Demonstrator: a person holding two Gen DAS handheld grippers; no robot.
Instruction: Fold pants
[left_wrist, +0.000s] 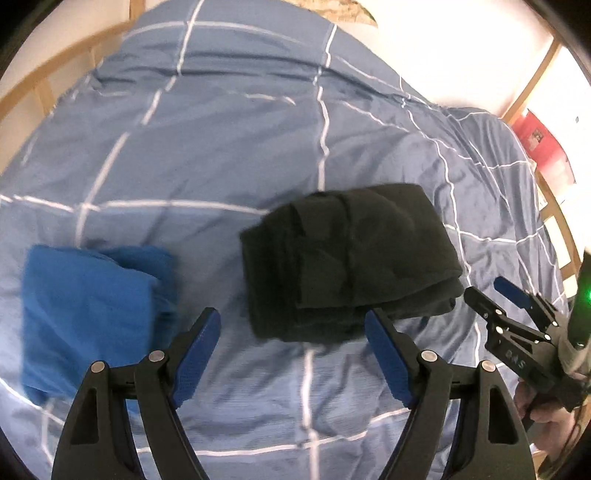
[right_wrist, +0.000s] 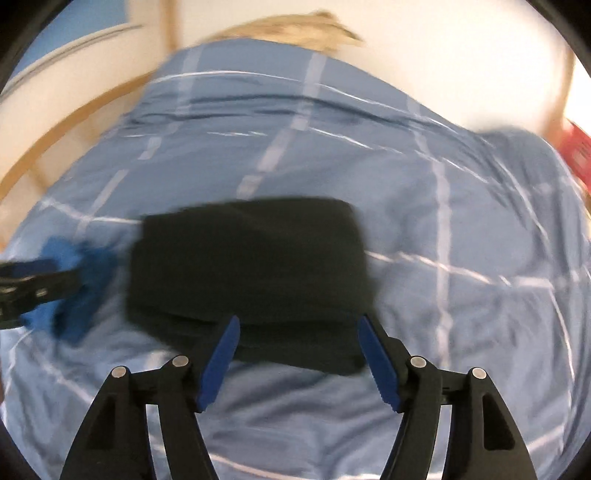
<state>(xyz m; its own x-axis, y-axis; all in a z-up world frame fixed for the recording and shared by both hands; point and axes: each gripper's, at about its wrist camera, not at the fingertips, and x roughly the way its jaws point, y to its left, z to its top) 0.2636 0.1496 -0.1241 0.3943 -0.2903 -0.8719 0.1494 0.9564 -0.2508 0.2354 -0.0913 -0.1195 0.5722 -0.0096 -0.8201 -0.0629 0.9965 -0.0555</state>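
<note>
Black pants (left_wrist: 351, 258) lie folded in a compact stack on the blue checked bedspread (left_wrist: 221, 147). They also show in the right wrist view (right_wrist: 251, 266), blurred. My left gripper (left_wrist: 293, 325) is open and empty, just in front of the stack's near left edge. My right gripper (right_wrist: 297, 325) is open and empty, its fingertips over the stack's near edge. It also shows in the left wrist view (left_wrist: 491, 291) at the right of the pants. Folded blue pants (left_wrist: 92, 302) lie to the left of the black stack.
The bed has a wooden frame (left_wrist: 48, 77) around it with white walls behind. A red object (left_wrist: 539, 140) sits beyond the bed's right edge. The left gripper's tip enters the right wrist view (right_wrist: 37, 284) at the left, over the blue pants (right_wrist: 77, 295).
</note>
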